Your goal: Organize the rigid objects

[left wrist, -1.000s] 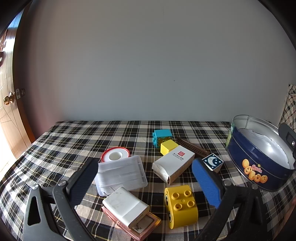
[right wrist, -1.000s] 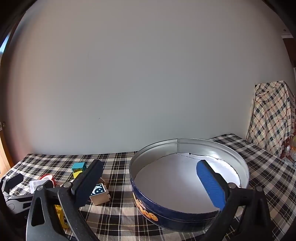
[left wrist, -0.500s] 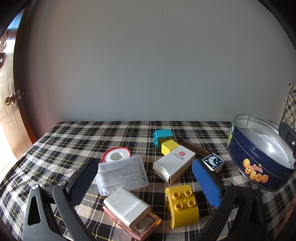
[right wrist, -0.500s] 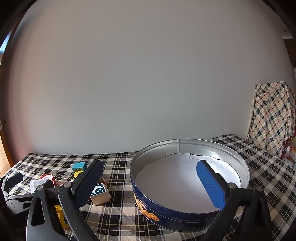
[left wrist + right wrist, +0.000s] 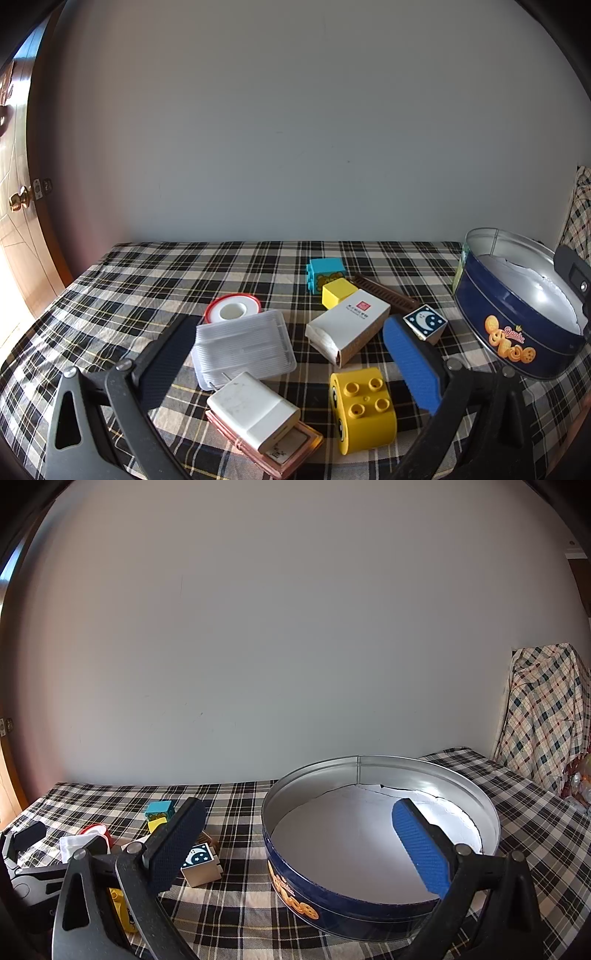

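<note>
Checked cloth (image 5: pixel 184 280) over a table, pale wall behind. Left claw (image 5: pixel 291 365) released, jaws spread wide, holding nothing, hovering low above a cluster of small items. Between the jaws: clear case (image 5: pixel 243 345), white charger (image 5: pixel 255 410) lying on a pink card case (image 5: pixel 295 448), white box (image 5: pixel 349 326), yellow brick (image 5: pixel 364 408). Farther back: tape roll (image 5: pixel 232 310), yellow cube (image 5: pixel 338 291), teal block (image 5: pixel 325 271), brown comb (image 5: pixel 388 293), moon cube (image 5: pixel 424 321) just beside the right pad. Blue tin (image 5: pixel 517 325) at far right, lidless, only white paper lining inside.

Right claw (image 5: pixel 299 845) also released and empty, poised over the tin (image 5: pixel 376 886), one pad above the lining, the other outside the wall near the moon cube (image 5: pixel 199 860).

Likely step: choosing a first item to carry to the tin. To do it well: lower straight over the yellow brick or white box, close across the flat parallel sides, avoid nudging the charger off the card case, lift clear before swinging right. Risk: wide jaws catching two neighbours at once.

Against a second ago: almost nothing changed. Left view shifted very slightly, items sitting a touch lower and to the right; jaws spread the same. Right view unchanged. Nothing picked up or moved.
</note>
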A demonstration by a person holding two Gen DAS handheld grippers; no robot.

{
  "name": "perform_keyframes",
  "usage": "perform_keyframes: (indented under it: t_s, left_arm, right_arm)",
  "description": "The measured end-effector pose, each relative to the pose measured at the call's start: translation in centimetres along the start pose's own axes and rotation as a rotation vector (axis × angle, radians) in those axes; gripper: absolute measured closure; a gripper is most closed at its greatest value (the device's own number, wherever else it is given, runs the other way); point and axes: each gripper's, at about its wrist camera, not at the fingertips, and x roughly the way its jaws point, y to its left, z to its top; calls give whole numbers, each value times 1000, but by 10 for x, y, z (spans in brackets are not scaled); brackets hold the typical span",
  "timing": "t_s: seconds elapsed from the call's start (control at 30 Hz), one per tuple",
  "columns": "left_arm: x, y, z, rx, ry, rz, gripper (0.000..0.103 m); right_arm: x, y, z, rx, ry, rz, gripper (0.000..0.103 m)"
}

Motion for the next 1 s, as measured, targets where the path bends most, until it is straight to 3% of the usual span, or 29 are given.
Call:
perform_keyframes:
  t_s: [0.33, 0.57, 0.73, 1.0]
  left_arm:
    - [-1, -3, -1, 5, 5, -1, 0]
    - [-2, 6, 10, 87, 11, 13, 0]
    - [0, 49, 23, 19, 1, 74, 0]
    - [8, 76, 24, 68, 57, 99, 0]
  right_arm:
    - [-1, 4, 0, -12, 4, 17, 1]
    - [1, 9, -2, -20, 33, 67, 1]
    - [4, 21, -6, -37, 94, 187, 1]
    - [12, 73, -23, -152, 269, 404, 6]
